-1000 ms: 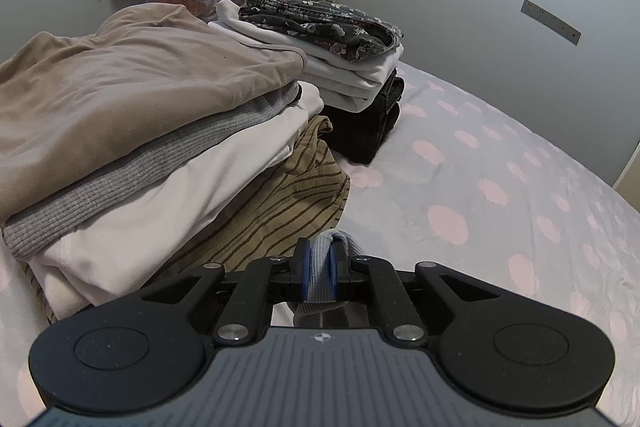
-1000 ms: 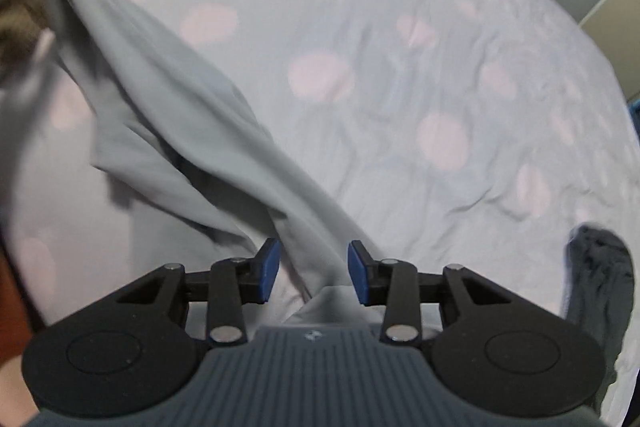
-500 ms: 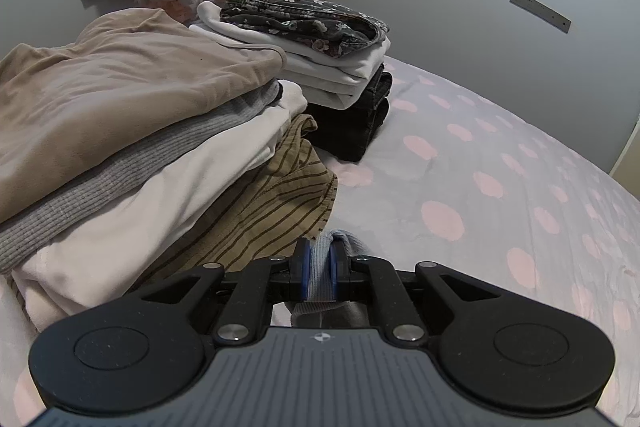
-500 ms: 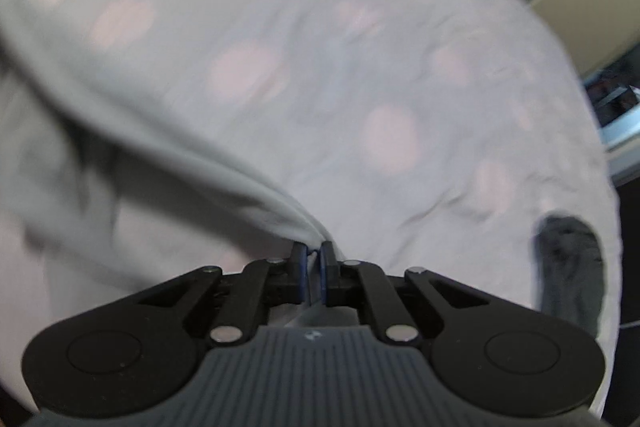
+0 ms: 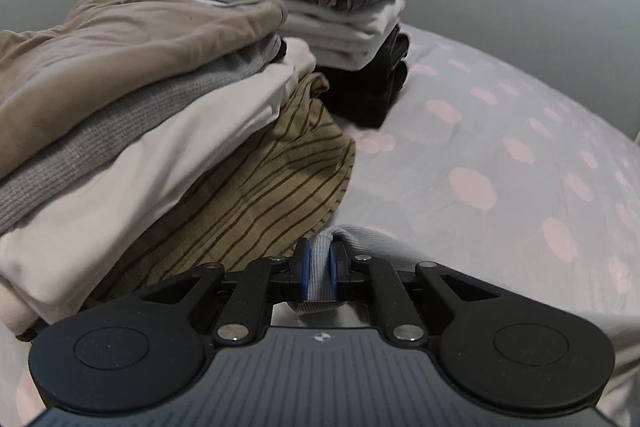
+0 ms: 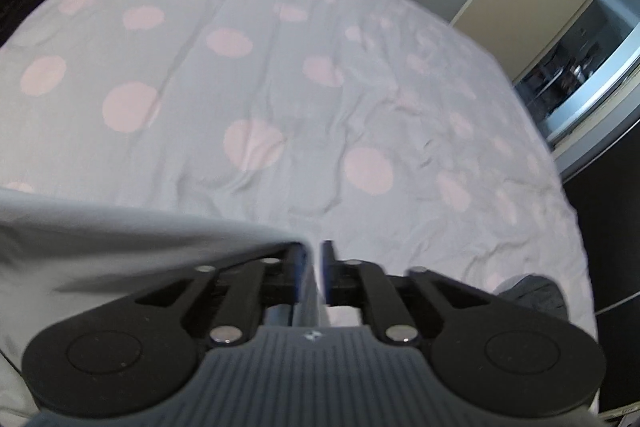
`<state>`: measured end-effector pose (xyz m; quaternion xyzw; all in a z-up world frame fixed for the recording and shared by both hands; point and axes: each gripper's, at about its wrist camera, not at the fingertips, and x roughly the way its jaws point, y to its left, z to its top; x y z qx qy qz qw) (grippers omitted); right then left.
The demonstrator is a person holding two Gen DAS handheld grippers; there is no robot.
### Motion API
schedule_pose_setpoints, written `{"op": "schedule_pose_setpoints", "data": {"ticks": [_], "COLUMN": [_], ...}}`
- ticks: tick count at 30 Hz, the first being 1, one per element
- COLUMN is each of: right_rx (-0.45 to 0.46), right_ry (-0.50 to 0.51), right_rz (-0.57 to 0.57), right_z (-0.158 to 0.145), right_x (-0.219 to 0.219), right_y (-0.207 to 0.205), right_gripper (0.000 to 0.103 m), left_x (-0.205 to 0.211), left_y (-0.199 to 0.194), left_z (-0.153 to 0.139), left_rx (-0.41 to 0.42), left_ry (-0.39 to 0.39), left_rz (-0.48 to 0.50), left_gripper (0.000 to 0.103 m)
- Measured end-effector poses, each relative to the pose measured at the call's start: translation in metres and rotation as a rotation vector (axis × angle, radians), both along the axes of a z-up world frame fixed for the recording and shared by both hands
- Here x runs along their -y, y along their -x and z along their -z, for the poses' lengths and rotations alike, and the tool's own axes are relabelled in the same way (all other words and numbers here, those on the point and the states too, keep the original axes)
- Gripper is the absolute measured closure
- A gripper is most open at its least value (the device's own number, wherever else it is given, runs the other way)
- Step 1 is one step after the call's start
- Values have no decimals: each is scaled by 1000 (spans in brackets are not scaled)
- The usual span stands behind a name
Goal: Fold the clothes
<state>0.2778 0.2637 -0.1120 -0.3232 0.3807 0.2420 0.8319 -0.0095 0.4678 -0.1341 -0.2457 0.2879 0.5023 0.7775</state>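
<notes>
Two grippers share one piece of clothing here, a thin light-grey garment of soft knit fabric [image 6: 120, 247]. The left gripper [image 5: 319, 269] is closed narrowly on a ribbed edge of it, maybe a cuff or a hem, and the cloth fills the small gap between the blue pads. At the right gripper [image 6: 316, 269] the jaws are opening; a fold of the grey cloth lies against the left pad and between the fingers, but the picture is blurred, so one cannot tell for sure if the pads press on it.

The garment hangs between the two hands, just above the lilac bedsheet with pink dots [image 6: 280, 87]. Beside the left gripper is a stack of folded clothes [image 5: 140, 99] with a beige top layer and a striped olive piece at the bottom; a second stack, with a dark flowered garment on top [image 5: 320, 11], sits behind it.

The fabric looks light and limp. It probably sags and slides easily, so a hold on the thicker ribbed edge or on a seam corner seems safer than on the flat middle.
</notes>
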Motion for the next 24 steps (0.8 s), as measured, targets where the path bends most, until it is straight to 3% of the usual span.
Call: {"op": "schedule_pose_setpoints", "data": {"ticks": [7,10,13,17,22,23,24], "right_rx": [-28,-20,-33,-158,-269,-280,-289], "right_ry": [-82,-66,-10,-38,-157,-157,-154], "right_rz": [-19,13,99,244,314,313,312], "right_z": [-6,-2,15,42,61,65,70], "right_x": [36,67,102,149,167,164,159], "right_y": [-1,-9,-24,-36,-18,-13,-9], "right_gripper": [53,48,46,44,49,53,66], "left_x": [0,-1,0,2,6,7,7], "left_y": [-11,-12,-13,-15,-19,-19,-19], "left_z": [6,6,6,5,4,4,5], "left_rx": [-32,-38,-45,-61,-92,-95,-98], "left_ry": [-11,-11,-9,-15,-39,-41,-43], "left_rz": [17,18,18,20,33,35,36], "left_gripper": [92,92,92,91,91,91,91]}}
